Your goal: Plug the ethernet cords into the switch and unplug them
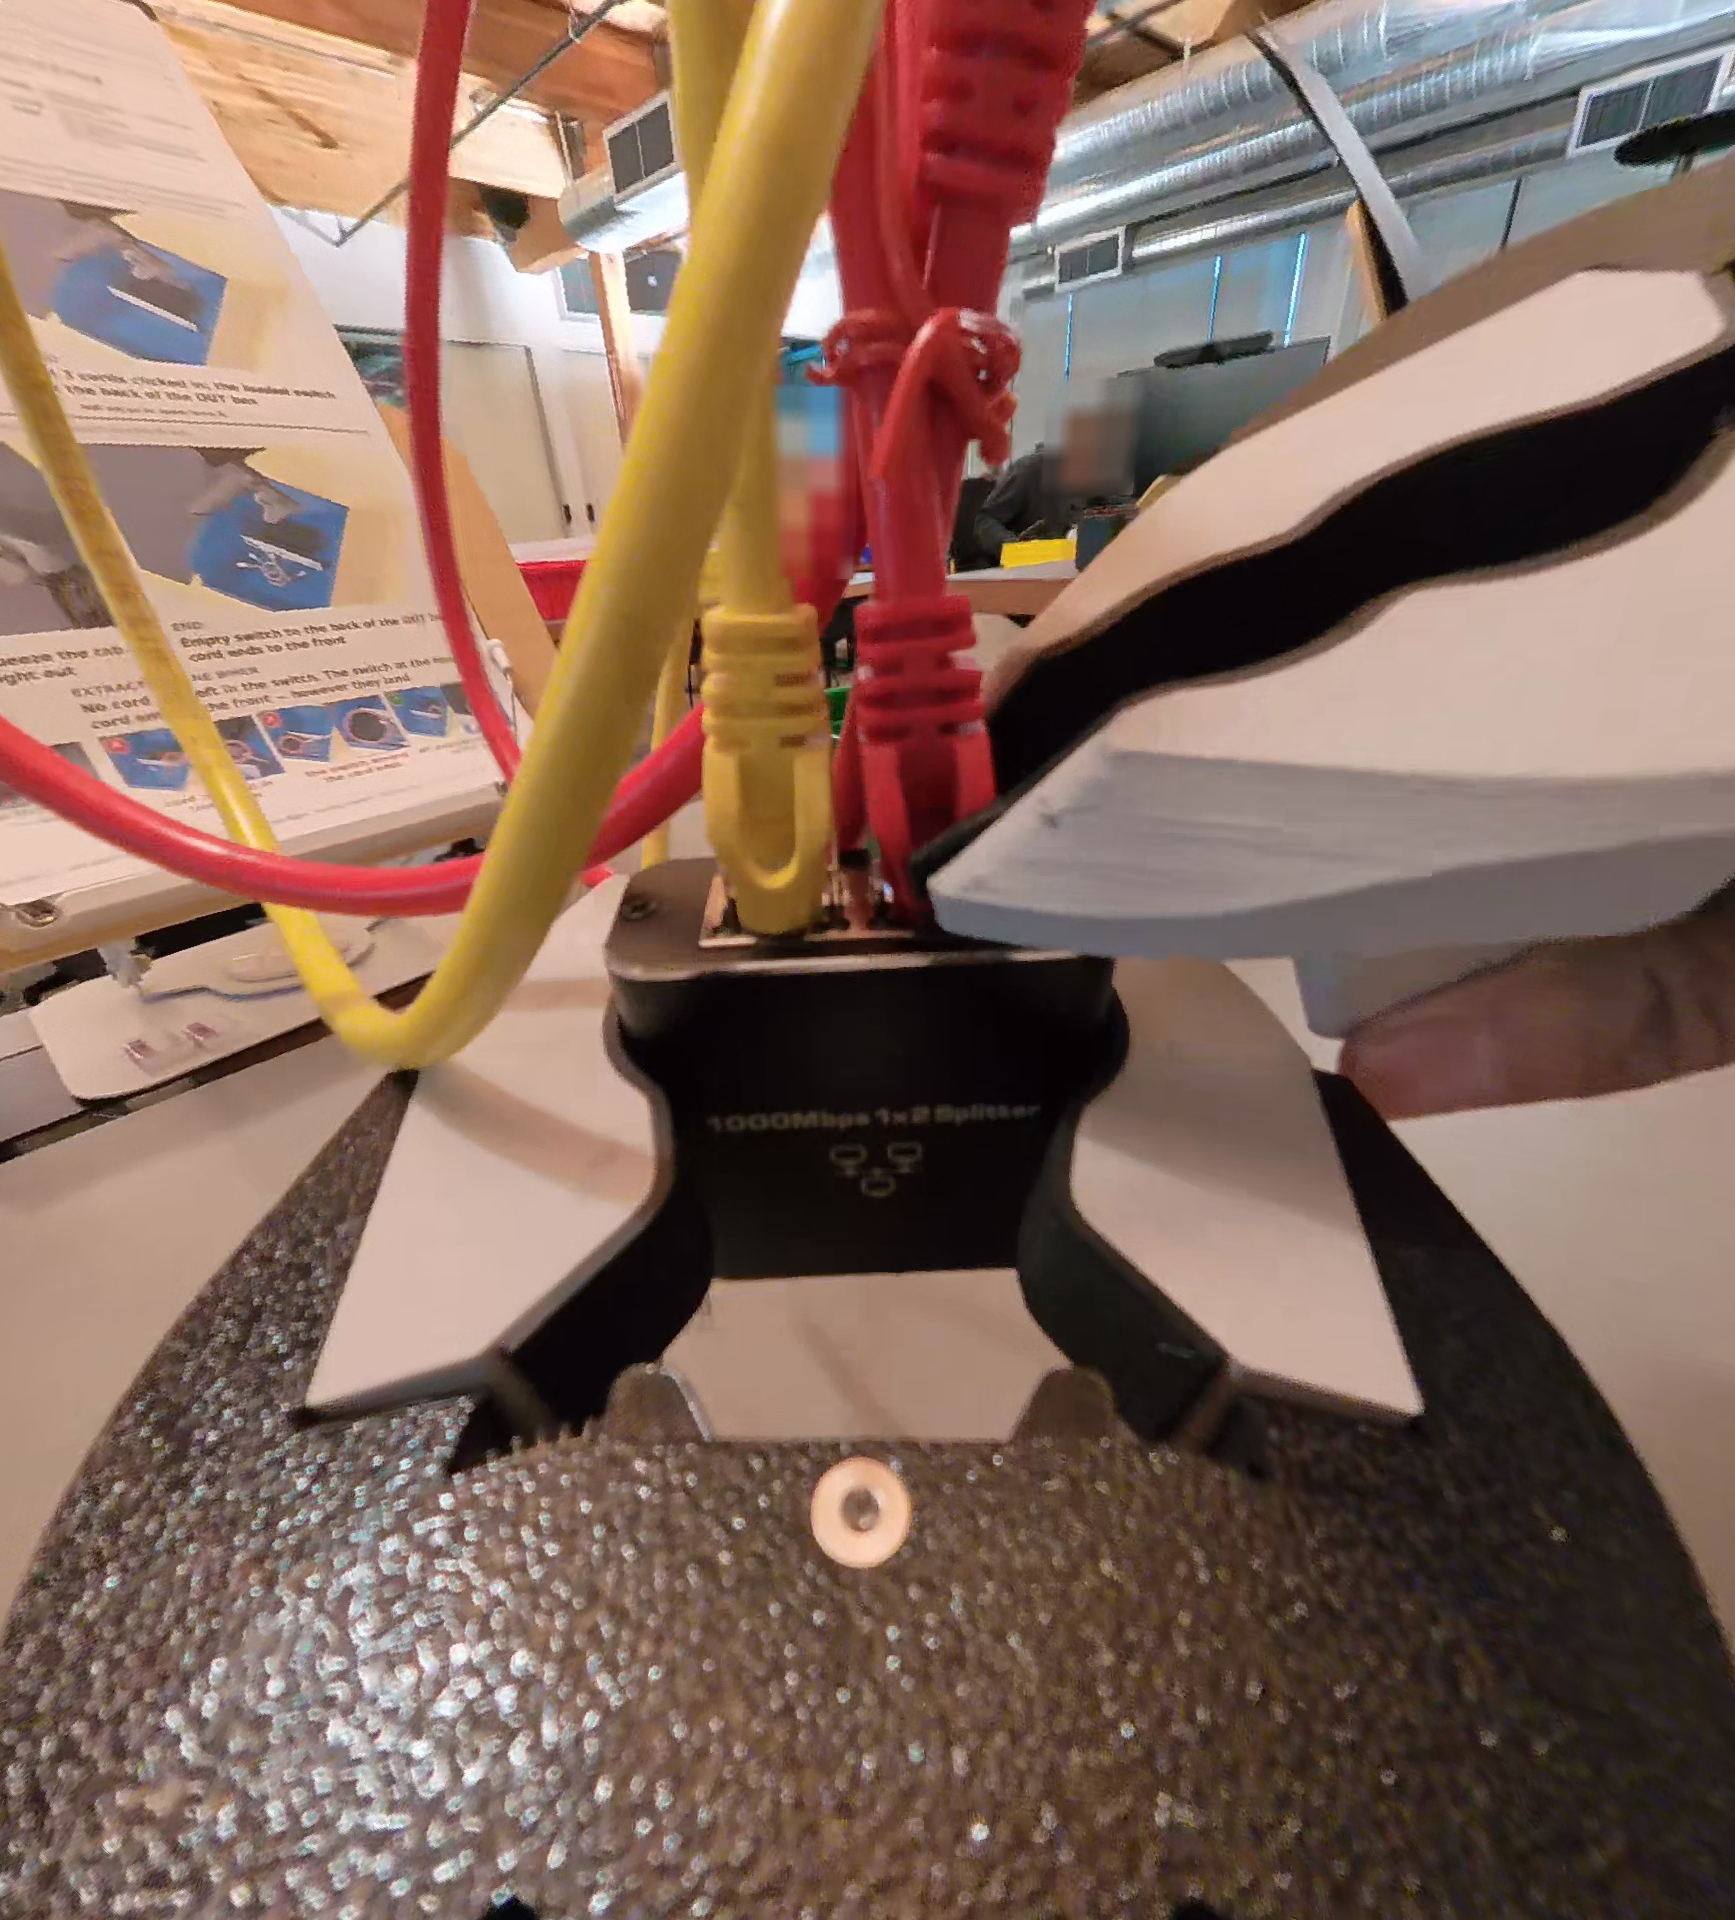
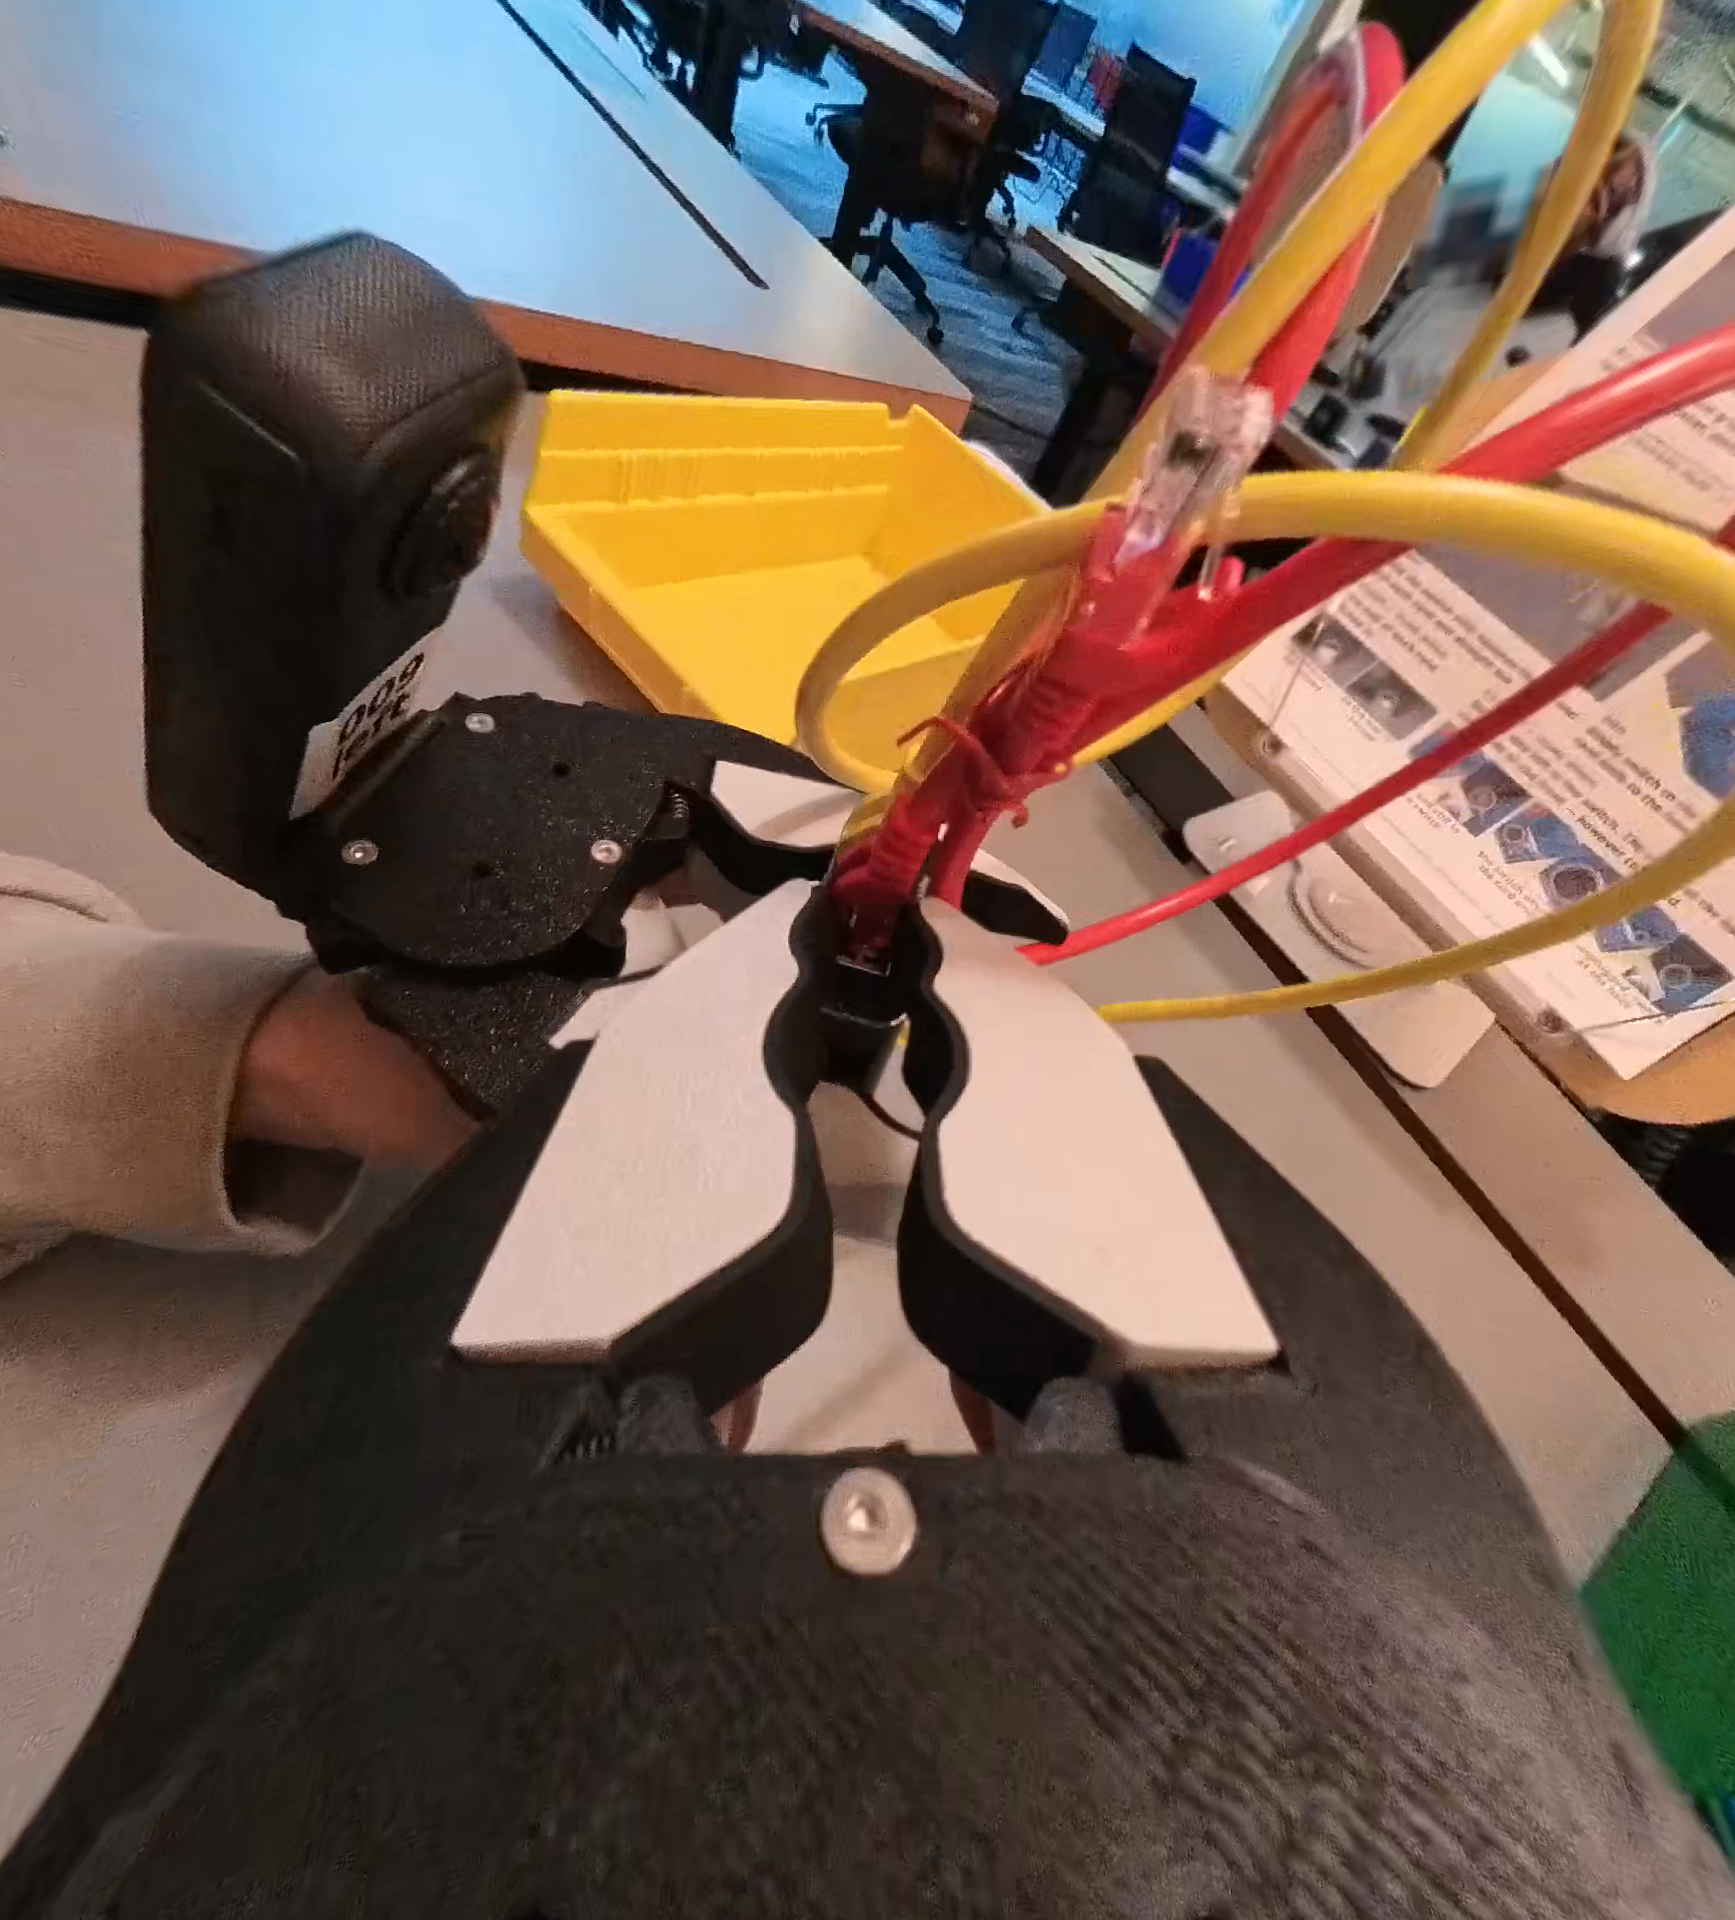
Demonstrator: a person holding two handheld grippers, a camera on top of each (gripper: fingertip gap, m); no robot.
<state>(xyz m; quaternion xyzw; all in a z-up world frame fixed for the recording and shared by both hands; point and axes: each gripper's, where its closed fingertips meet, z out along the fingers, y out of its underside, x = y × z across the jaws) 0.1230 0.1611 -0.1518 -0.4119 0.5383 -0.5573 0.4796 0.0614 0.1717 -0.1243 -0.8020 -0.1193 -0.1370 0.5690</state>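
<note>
left gripper (image 1: 868, 1174) clamps switch (image 1: 868, 1049) | right gripper (image 2: 868, 971) pinches red plug (image 1: 920, 727) | advice: squeeze tab, pull straight, brace switch

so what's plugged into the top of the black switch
A yellow cord and a red cord sit in the top ports of the switch. The right claw covers the red plug's seat, so its latch can't be seen.

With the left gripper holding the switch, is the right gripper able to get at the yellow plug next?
Probably yes. The yellow plug sits in the switch beside the red plug, which the right gripper is at now. Its left side looks open, though yellow cord loops hang close.
</note>
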